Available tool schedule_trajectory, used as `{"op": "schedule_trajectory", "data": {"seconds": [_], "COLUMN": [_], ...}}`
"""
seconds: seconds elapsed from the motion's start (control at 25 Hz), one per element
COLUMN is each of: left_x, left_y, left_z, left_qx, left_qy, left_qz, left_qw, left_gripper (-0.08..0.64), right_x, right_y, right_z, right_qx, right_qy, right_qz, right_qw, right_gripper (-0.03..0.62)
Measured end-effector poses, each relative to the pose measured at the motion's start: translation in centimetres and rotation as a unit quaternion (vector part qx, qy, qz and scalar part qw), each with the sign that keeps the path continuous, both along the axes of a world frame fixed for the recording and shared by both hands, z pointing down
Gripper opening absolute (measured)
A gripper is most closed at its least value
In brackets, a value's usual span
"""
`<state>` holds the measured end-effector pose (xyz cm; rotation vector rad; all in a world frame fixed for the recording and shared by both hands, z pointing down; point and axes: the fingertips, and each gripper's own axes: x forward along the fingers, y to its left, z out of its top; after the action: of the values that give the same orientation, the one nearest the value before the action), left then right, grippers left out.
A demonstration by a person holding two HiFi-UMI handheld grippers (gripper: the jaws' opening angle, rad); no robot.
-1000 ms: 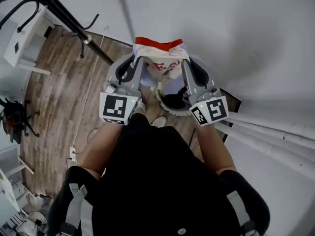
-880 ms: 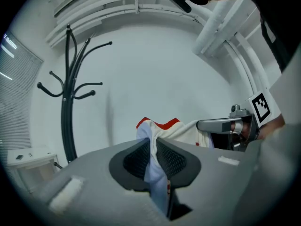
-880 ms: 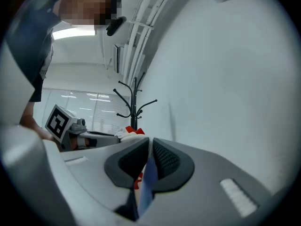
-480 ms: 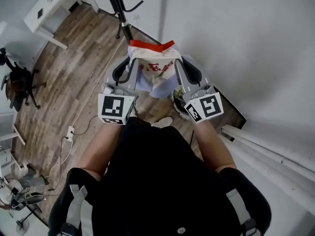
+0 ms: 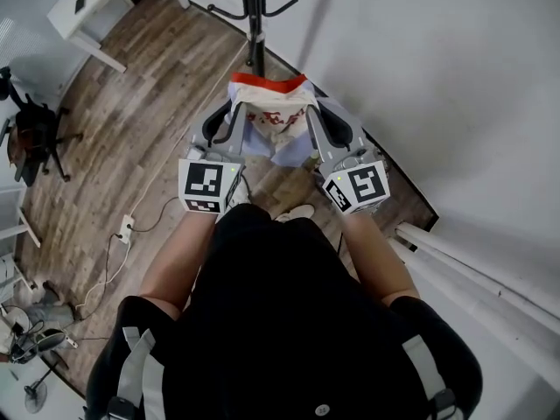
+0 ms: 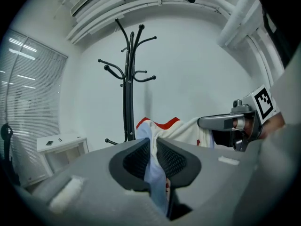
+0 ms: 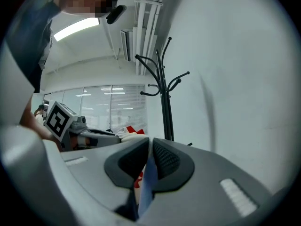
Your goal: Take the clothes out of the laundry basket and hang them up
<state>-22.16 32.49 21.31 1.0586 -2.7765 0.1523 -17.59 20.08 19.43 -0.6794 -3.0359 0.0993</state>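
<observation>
A white garment (image 5: pixel 273 112) with a red collar and a pale blue part hangs stretched between my two grippers. The left gripper (image 5: pixel 231 117) is shut on its left edge; the cloth runs down between the pads (image 6: pixel 141 157). The right gripper (image 5: pixel 309 117) is shut on the right edge, and blue fabric (image 7: pixel 146 182) shows between its jaws. A black coat stand (image 5: pixel 255 11) rises straight ahead, just beyond the garment, with its curved hooks (image 6: pixel 134 74) bare. The same coat stand (image 7: pixel 164 102) shows in the right gripper view. No laundry basket is in view.
A white wall (image 5: pixel 437 77) runs close on the right, with white pipes (image 5: pixel 477 265) along it. A white desk (image 5: pixel 92 11) stands at the far left, and a black chair (image 5: pixel 31 138) nearer. A power strip and cables (image 5: pixel 127 230) lie on the wooden floor.
Both grippers have carried the garment across the room towards the coat stand, which now stands directly ahead. The laundry basket under the garment has dropped out of view.
</observation>
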Motion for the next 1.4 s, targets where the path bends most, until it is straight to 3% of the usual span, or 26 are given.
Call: {"op": "schedule_trajectory", "data": {"seconds": [0.36,0.76,0.92,1.4], "left_x": [-5.9,-7.3,-8.2,-13.0], "left_y": [4.3,4.0,3.7,1.9], "left_z": [2.6,4.7,4.4,4.6], "left_qx": [0.001,-0.005,0.002,0.005], "left_qy": [0.021,0.040,0.022,0.024], "left_qz": [0.022,0.075,0.093,0.087], "left_qw": [0.9995,0.9964,0.9954,0.9959], "left_gripper": [0.044,0.044,0.044,0.044], "right_x": [-5.4,-6.3,-6.4,-11.3], "right_y": [4.5,4.5,4.2,2.3], "right_z": [2.4,4.1,3.9,3.4], "right_qx": [0.002,0.007,0.011,0.012], "right_qy": [0.033,0.042,0.033,0.031], "right_qz": [0.031,0.086,0.106,0.109], "right_qw": [0.999,0.995,0.994,0.994], "right_gripper": [0.029,0.029,0.029,0.029]}}
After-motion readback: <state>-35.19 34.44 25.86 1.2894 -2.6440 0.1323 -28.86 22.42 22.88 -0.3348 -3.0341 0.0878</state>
